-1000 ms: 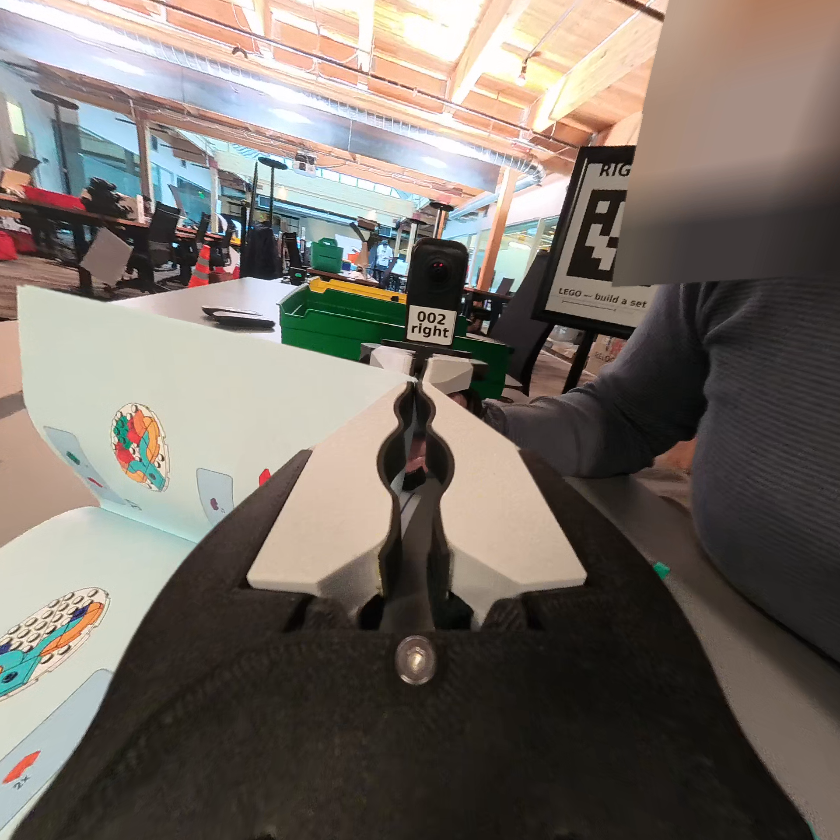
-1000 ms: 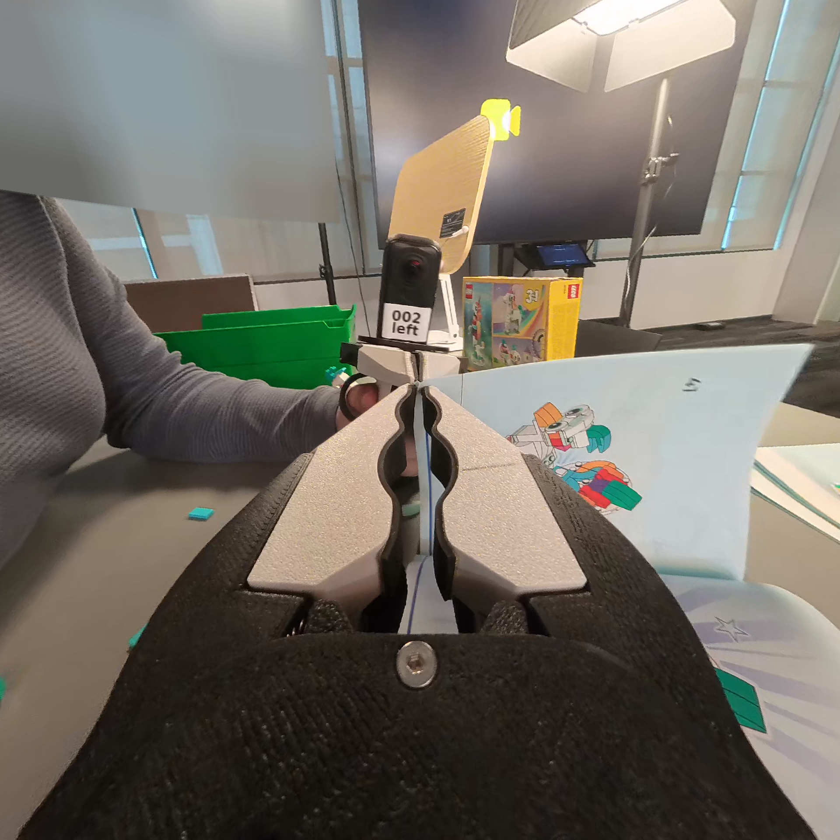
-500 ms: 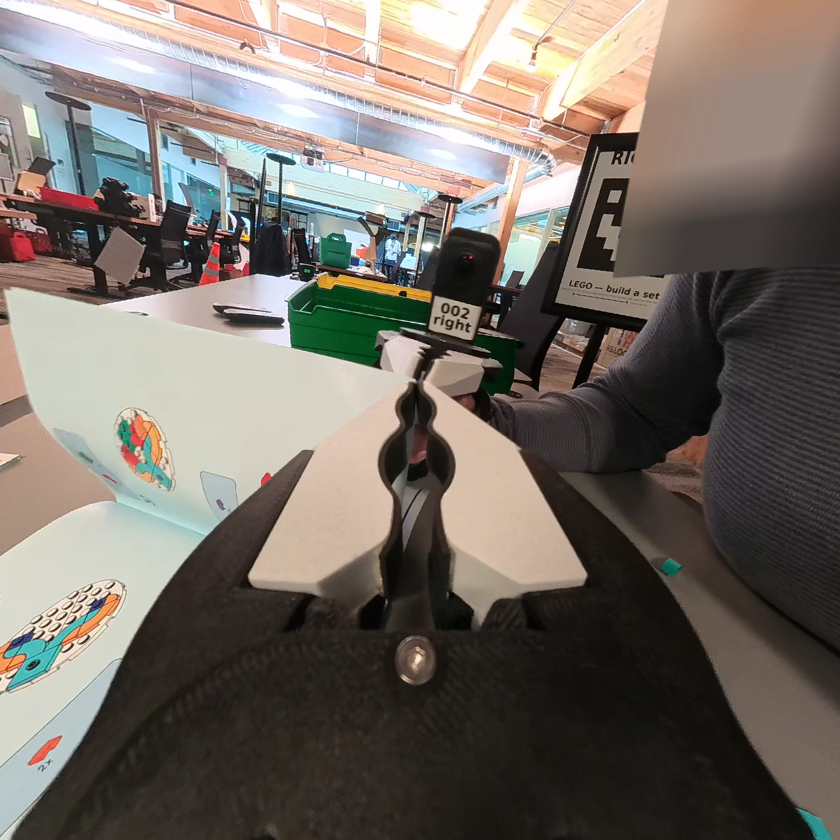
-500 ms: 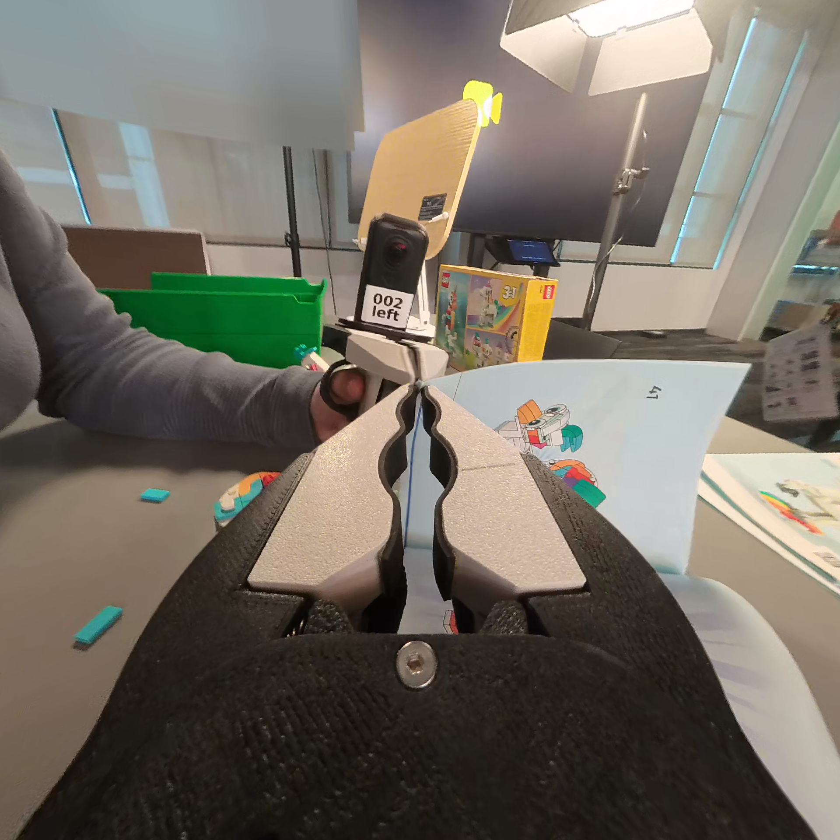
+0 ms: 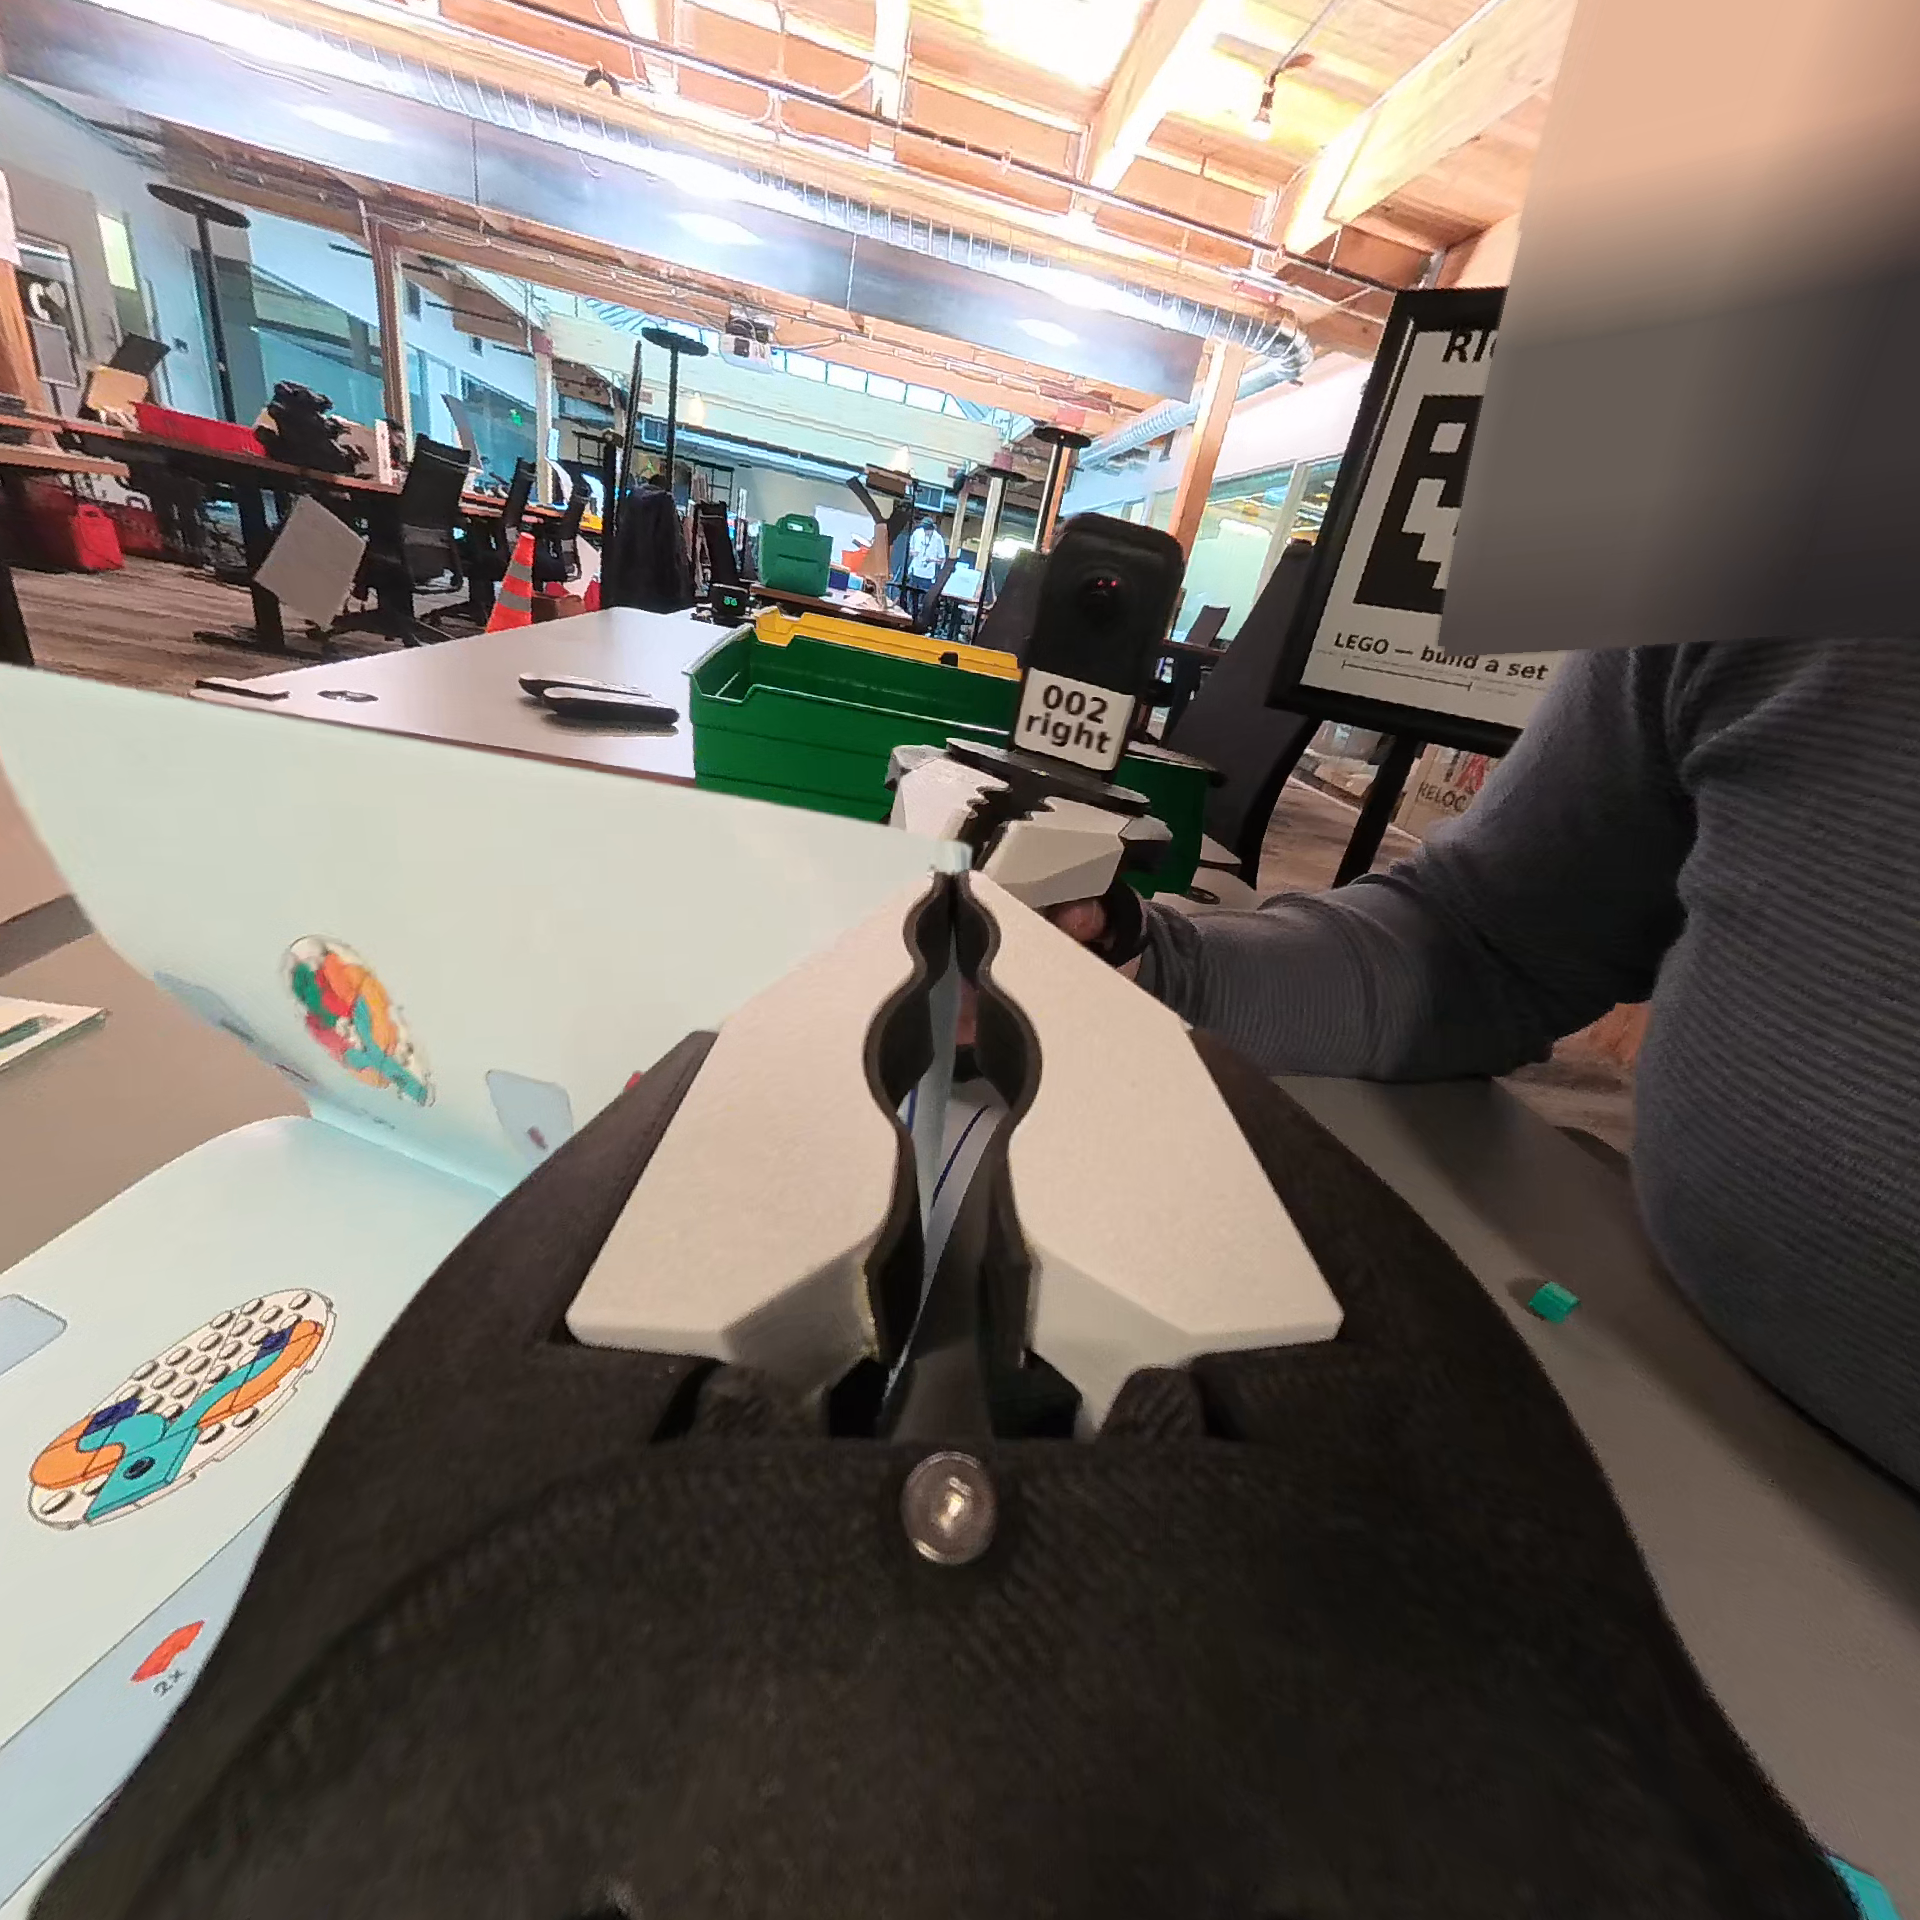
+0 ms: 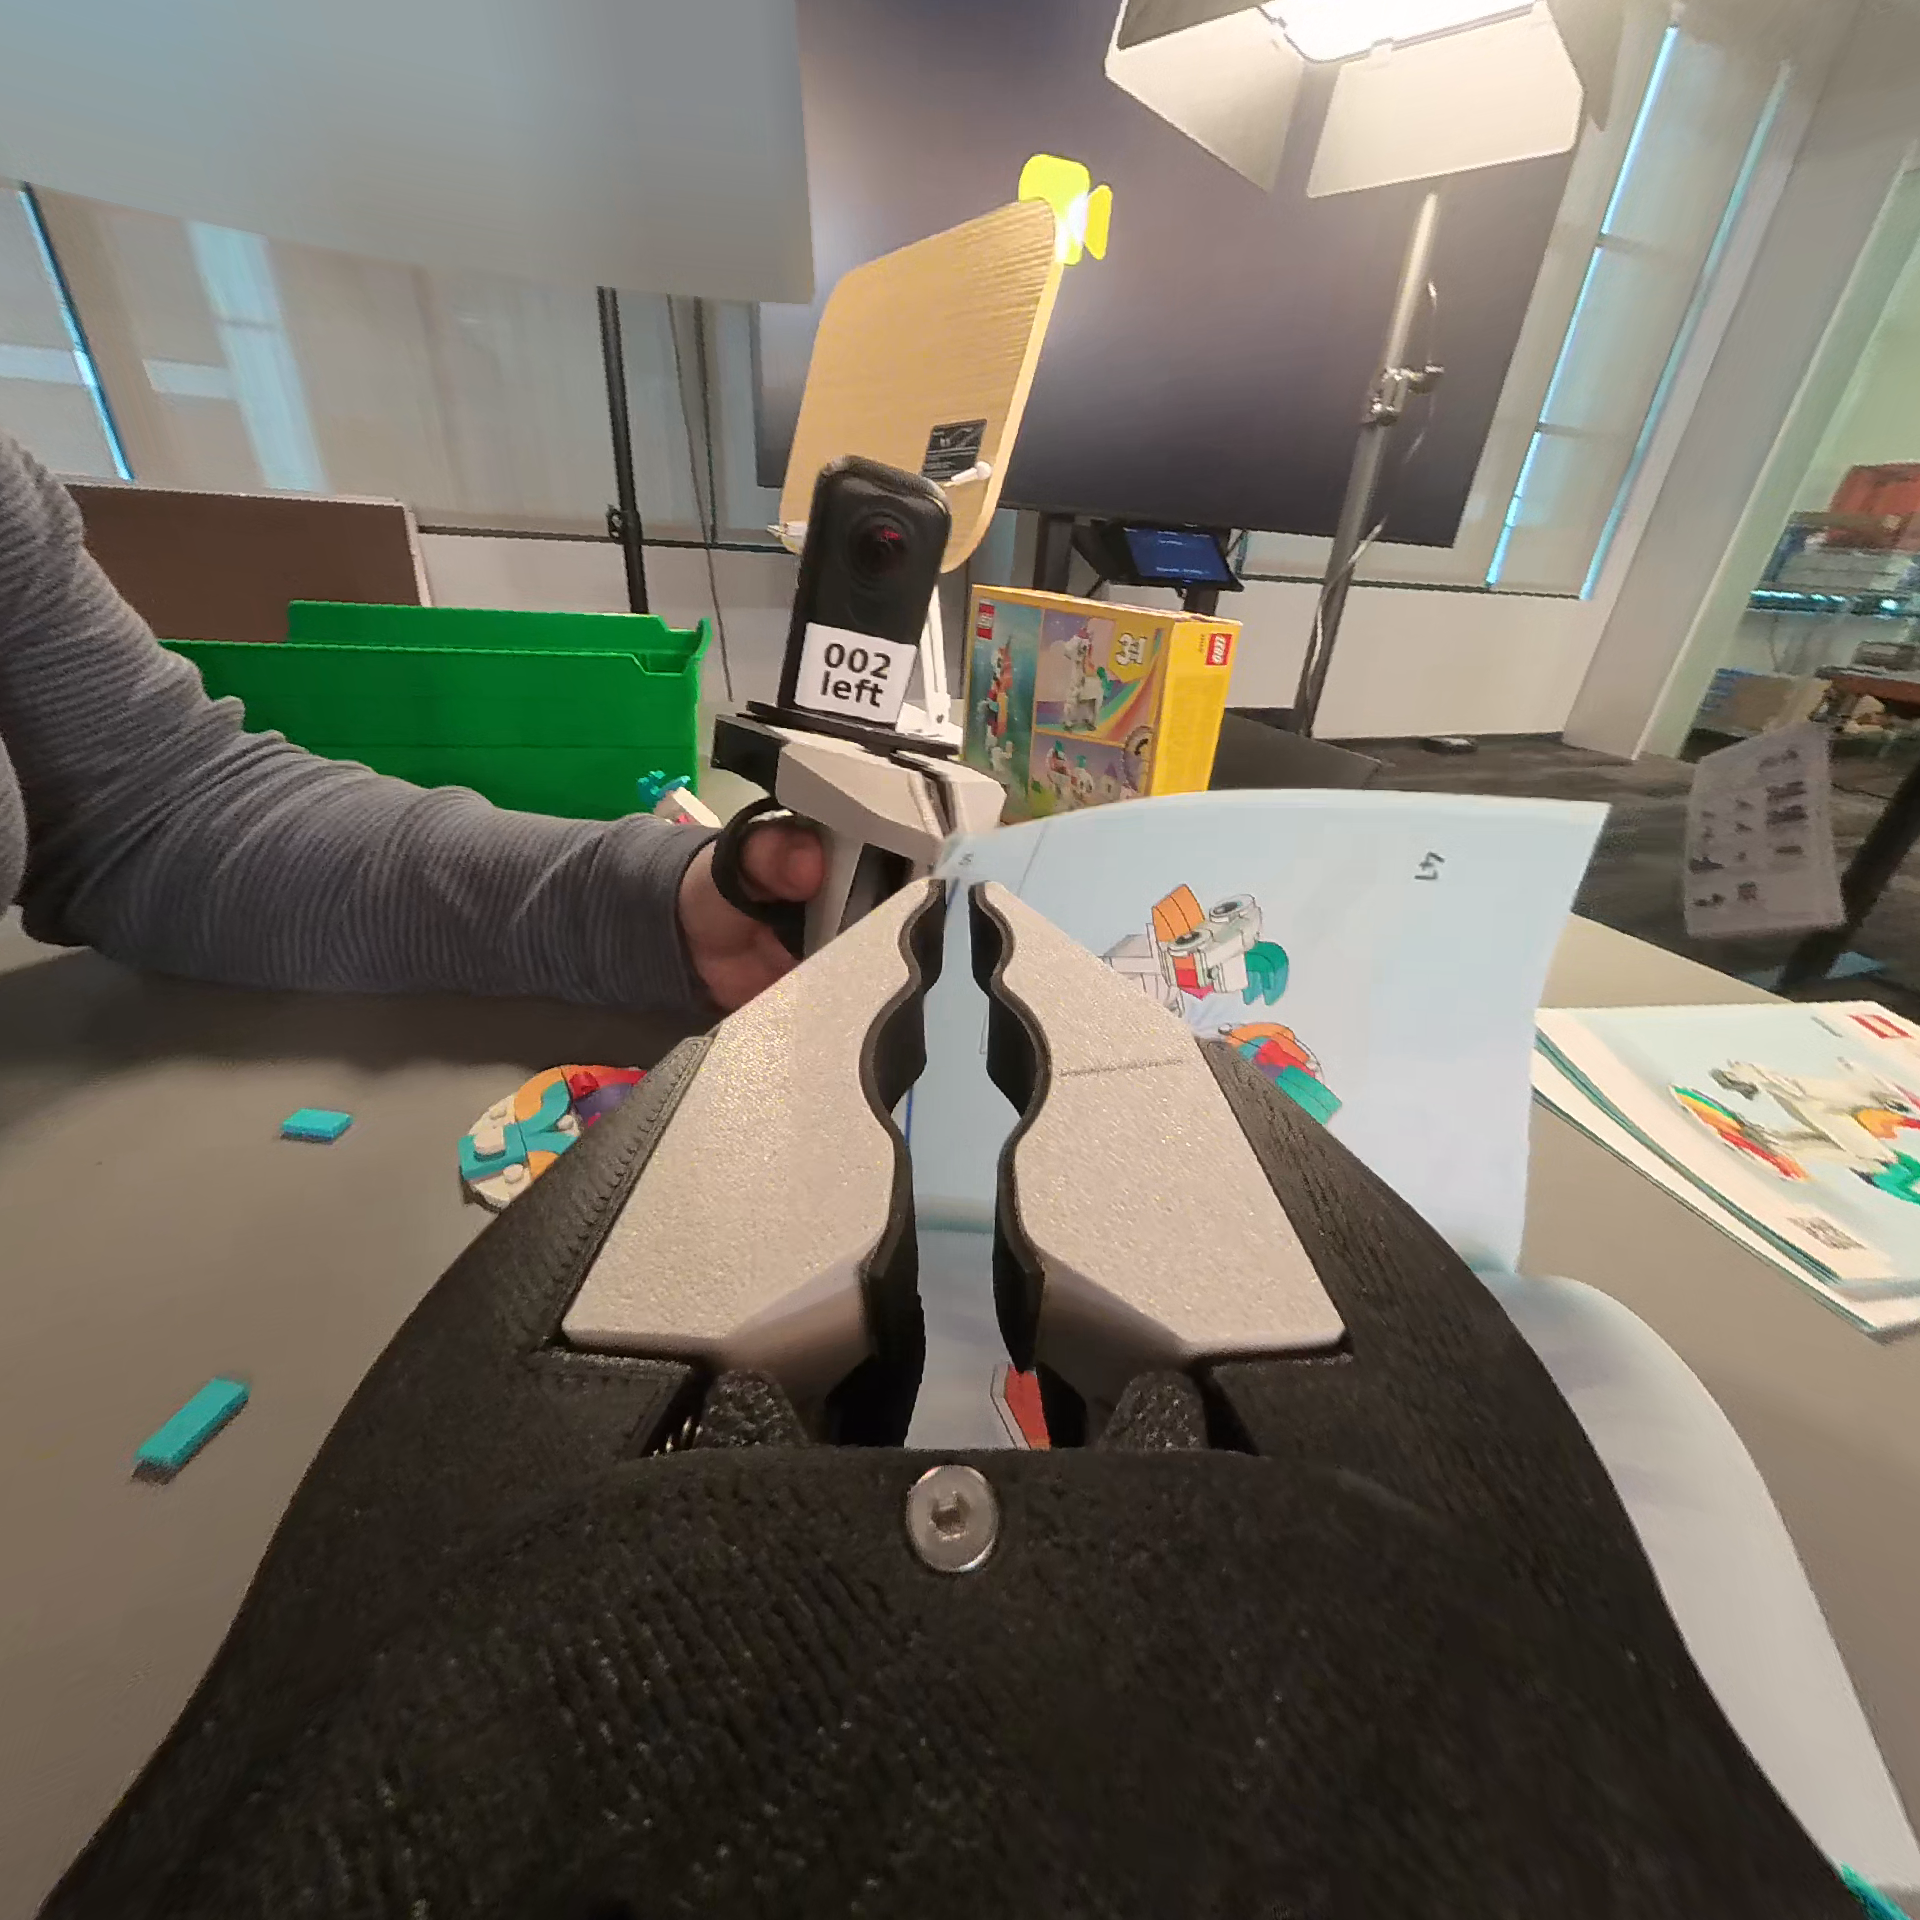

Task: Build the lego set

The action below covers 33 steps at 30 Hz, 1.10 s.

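Observation:
A pale blue instruction booklet lies open on the grey table, with one page (image 5: 468, 914) lifted upright between the two grippers. My left gripper (image 5: 954, 883) is shut on that page's top corner. My right gripper (image 6: 956, 891) faces it at the same corner of the page (image 6: 1351, 935); its jaws stand a little apart, with the sheet loose in the gap. A small round lego build (image 6: 530, 1127) in white, teal and orange lies on the table just left of my right gripper.
Loose teal tiles (image 6: 315, 1122) (image 6: 192, 1439) lie on the table at left, and one teal piece (image 5: 1551, 1299) lies near the person's sleeve. Green bins (image 6: 468, 696) and a yellow lego box (image 6: 1101, 696) stand behind. A second booklet (image 6: 1745, 1132) lies at right. My two grippers' fingertips are within a few centimetres of each other.
My right gripper was shut on the page and its jaws have now parted. The left gripper keeps its hold. The page has swung over, and the lego build has come into view.

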Motion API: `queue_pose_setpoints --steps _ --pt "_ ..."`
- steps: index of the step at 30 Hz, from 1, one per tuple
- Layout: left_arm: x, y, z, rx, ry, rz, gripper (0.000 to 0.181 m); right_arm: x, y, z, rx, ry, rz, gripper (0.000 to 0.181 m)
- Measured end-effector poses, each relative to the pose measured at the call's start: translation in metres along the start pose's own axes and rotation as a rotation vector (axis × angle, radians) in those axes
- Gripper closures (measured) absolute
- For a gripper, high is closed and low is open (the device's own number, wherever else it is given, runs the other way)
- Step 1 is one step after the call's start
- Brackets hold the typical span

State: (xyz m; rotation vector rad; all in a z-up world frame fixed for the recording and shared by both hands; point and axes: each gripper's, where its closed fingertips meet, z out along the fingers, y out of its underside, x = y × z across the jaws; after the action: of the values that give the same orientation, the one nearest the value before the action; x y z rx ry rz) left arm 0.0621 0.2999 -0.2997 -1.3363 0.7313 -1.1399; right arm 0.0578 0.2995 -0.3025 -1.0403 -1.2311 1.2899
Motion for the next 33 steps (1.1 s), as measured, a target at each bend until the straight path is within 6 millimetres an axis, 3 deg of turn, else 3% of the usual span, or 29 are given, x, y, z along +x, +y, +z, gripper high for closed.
queue_pose_setpoints --steps 27,33 --pt "0.016 0.001 0.006 0.021 0.080 0.015 0.181 -0.009 -0.012 -0.002 0.092 -0.094 0.148 0.169" --pt "0.018 -0.007 0.004 0.085 0.142 -0.098 0.176 -0.010 -0.012 -0.002 0.093 -0.105 0.153 0.169"
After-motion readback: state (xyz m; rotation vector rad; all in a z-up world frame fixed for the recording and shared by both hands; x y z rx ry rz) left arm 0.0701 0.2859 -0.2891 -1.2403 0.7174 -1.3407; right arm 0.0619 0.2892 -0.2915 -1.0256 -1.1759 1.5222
